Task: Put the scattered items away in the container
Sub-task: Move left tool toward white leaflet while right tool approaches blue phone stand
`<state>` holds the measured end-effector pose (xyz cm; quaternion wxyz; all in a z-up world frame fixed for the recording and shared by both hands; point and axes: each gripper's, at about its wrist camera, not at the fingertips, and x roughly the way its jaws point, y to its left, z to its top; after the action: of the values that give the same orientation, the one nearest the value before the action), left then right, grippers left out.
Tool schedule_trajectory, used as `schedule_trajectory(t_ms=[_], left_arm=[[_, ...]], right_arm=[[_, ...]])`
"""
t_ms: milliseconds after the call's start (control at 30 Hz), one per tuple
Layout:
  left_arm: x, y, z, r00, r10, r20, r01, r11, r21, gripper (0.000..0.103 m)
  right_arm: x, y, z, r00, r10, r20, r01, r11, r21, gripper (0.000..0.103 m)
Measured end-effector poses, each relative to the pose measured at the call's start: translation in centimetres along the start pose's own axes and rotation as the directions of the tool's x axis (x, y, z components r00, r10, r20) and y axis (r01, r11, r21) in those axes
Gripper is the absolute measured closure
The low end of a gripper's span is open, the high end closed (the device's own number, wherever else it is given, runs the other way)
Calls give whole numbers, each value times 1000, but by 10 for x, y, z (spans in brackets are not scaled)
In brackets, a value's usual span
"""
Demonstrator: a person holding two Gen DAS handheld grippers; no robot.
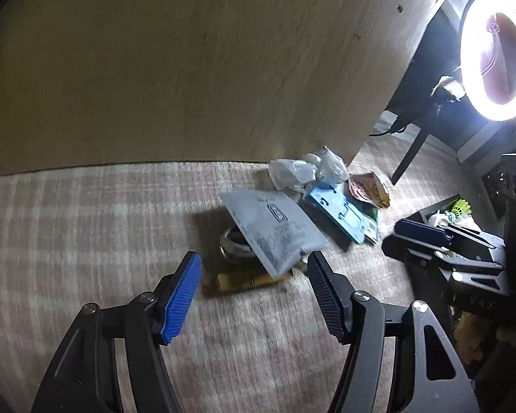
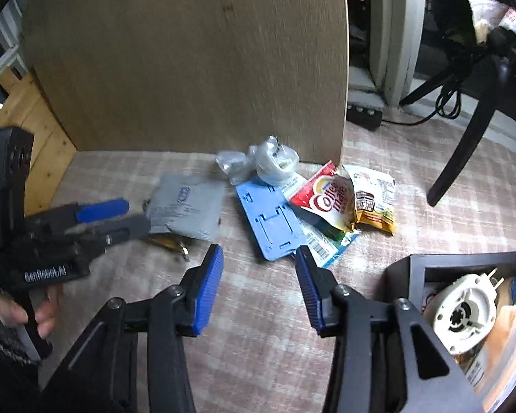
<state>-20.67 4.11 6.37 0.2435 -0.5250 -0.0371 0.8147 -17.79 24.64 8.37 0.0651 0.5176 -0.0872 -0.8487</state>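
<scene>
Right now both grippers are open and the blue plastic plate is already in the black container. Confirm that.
Not quite. Both the left gripper and the right gripper are open, but the blue plastic plate is not in the black container; it lies on the carpet among the loose packets, as the right wrist view shows.

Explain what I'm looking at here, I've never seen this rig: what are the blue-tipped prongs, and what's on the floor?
Each picture comes from a camera on a hand-held gripper, looking along its two blue-padded fingers. The left gripper is open over a grey pouch that lies on other small things. The right gripper is open too, near a blue plastic card. Neither holds anything. Also on the carpet: clear bags and a Coffee-mate packet. The black box at right already holds some items.
</scene>
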Motion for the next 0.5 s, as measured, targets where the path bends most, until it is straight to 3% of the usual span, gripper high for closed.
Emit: schedule_trajectory(t_ms=[167,500], left_arm=[[19,7,16,997,-65,-51,63,997,-37,41],[41,4,35,993,-78,-91,78,997,0,41]], right_arm=[[18,0,10,999,-35,-35,33,998,-49,60],[45,3,24,995,-72,-67,65,992,-109,59]])
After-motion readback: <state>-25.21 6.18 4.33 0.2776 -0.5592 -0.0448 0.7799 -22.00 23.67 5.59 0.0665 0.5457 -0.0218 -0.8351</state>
